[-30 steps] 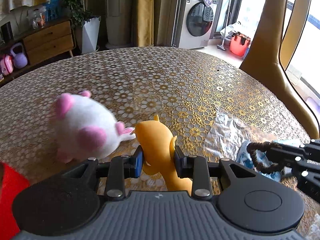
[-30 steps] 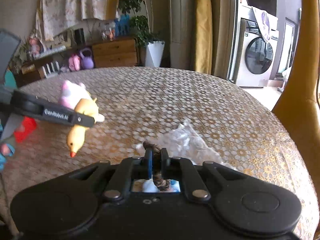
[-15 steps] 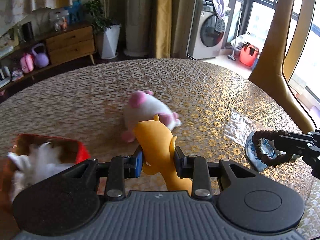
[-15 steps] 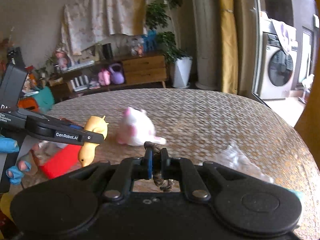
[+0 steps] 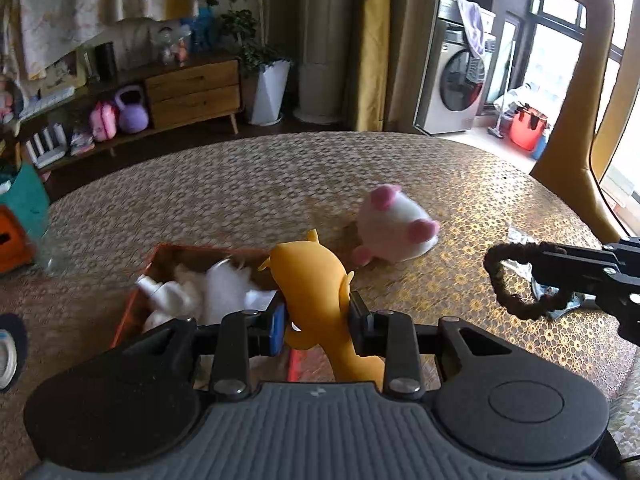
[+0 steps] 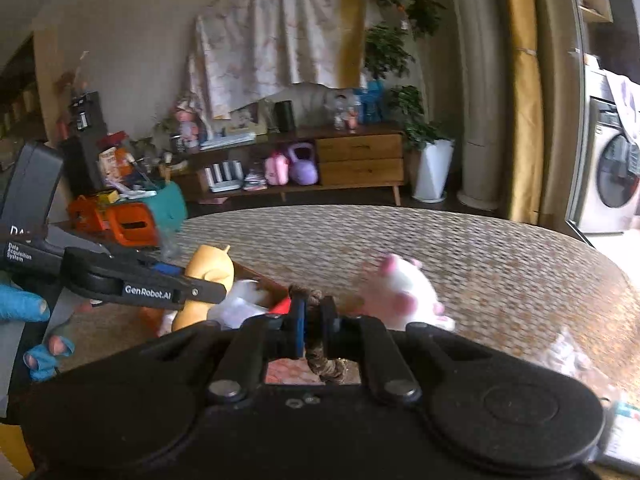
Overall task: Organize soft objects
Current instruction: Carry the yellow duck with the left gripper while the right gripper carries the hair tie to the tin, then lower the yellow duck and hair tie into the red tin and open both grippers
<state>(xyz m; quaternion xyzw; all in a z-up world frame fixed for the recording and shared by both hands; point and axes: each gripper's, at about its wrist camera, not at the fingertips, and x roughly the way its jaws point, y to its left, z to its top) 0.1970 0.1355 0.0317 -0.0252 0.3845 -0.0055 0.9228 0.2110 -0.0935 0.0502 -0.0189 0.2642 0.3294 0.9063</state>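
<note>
My left gripper (image 5: 317, 316) is shut on a yellow rubber duck (image 5: 310, 280), held over the near right corner of a red box (image 5: 138, 300) that holds white soft things (image 5: 212, 292). In the right wrist view the duck (image 6: 210, 276) hangs from the left gripper (image 6: 208, 292) above the box (image 6: 280, 304). My right gripper (image 6: 313, 324) is shut on a brown hair tie (image 6: 322, 364), seen as a loop (image 5: 516, 276) at the right in the left wrist view. A white and pink plush (image 5: 394, 232) lies on the table beyond the box, also visible as the plush (image 6: 404, 296).
The round table (image 5: 440, 168) has a gold patterned cover. A clear plastic bag (image 6: 568, 352) lies at the right. A tan chair back (image 5: 568, 100) stands at the table's far right. A gloved hand (image 6: 24, 308) holds the left gripper. An orange box (image 6: 128, 224) sits left.
Both grippers have risen and swung left with the duck and hair tie. The red box has come into view under the duck; the plush now lies farther off to the right.
</note>
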